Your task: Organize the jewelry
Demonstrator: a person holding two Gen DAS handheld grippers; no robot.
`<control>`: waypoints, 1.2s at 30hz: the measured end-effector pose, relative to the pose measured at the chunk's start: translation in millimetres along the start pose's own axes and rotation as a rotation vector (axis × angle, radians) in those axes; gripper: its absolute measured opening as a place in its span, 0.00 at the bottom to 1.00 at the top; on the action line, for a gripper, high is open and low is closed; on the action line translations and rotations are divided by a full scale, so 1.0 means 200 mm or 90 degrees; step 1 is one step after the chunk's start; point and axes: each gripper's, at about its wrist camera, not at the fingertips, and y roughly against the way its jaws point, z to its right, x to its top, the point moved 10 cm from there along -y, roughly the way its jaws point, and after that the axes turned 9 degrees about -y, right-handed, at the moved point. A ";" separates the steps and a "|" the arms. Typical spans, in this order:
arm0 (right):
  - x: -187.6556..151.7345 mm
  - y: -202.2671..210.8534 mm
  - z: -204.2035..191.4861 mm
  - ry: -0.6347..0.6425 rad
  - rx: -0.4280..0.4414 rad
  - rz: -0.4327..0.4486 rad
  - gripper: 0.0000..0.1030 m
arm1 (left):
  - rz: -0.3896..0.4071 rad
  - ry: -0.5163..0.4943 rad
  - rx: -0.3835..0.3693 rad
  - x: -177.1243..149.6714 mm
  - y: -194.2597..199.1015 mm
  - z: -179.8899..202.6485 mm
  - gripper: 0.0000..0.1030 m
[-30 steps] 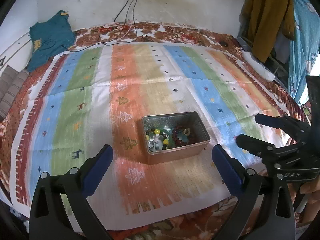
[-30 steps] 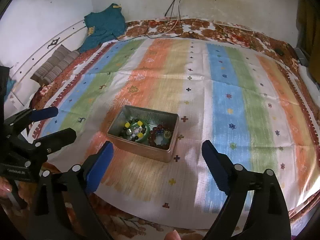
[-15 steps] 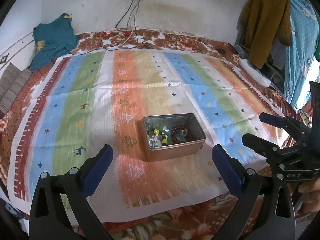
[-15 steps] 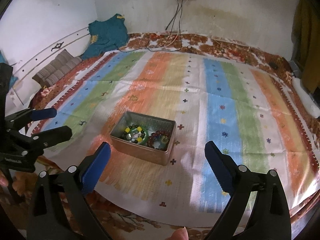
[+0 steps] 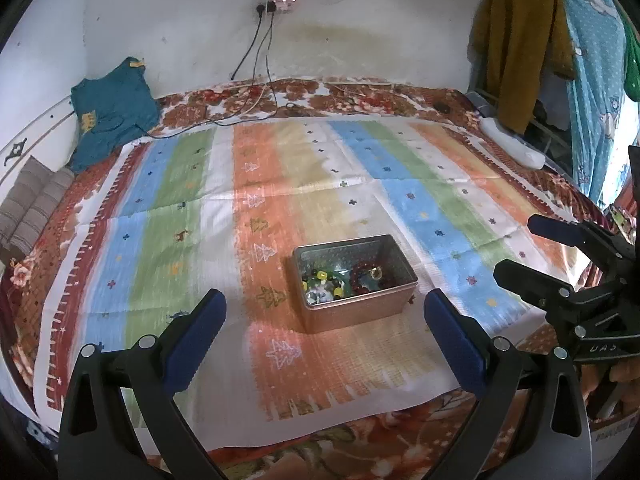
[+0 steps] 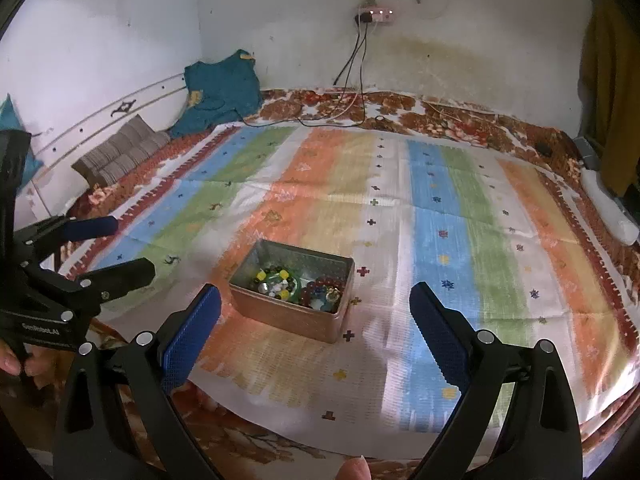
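Observation:
A rectangular metal tin [image 5: 394, 267] stands on a striped cloth [image 5: 168, 216]; it also shows in the right wrist view [image 6: 280, 314]. Inside lie bead bracelets [image 5: 324, 282]: yellow, black and green ones on the left, a dark red one [image 6: 324, 284] on the right. My left gripper [image 5: 325, 330] is open and empty, held back from the tin's near side. My right gripper [image 6: 315, 330] is open and empty, also short of the tin. Each gripper shows at the edge of the other's view.
The cloth covers a bed with a floral sheet [image 5: 360, 96]. A teal garment [image 5: 112, 108] and striped cushions [image 5: 28, 204] lie at the back left. Cables [image 5: 256, 80] hang from a wall socket. Clothes [image 5: 520, 40] hang at the right, above a white object [image 5: 512, 146].
Both grippers have pulled back and tilted up: the tin sits farther away and lower in both views, and more of the wall shows. Both jaws stay open.

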 end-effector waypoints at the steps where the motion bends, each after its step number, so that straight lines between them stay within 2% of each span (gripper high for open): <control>1: 0.00 0.00 0.00 -0.001 0.000 0.002 0.93 | 0.002 -0.003 0.001 0.00 0.00 0.00 0.94; 7: 0.01 0.01 -0.01 -0.001 0.010 0.007 0.93 | 0.026 -0.020 -0.008 0.02 0.04 0.03 0.94; 12: 0.02 0.04 -0.01 -0.006 0.025 0.019 0.93 | 0.029 -0.024 -0.011 0.02 0.03 0.04 0.94; 36: 0.02 0.06 -0.03 -0.003 0.030 0.018 0.93 | 0.052 -0.026 -0.017 0.04 0.06 0.06 0.94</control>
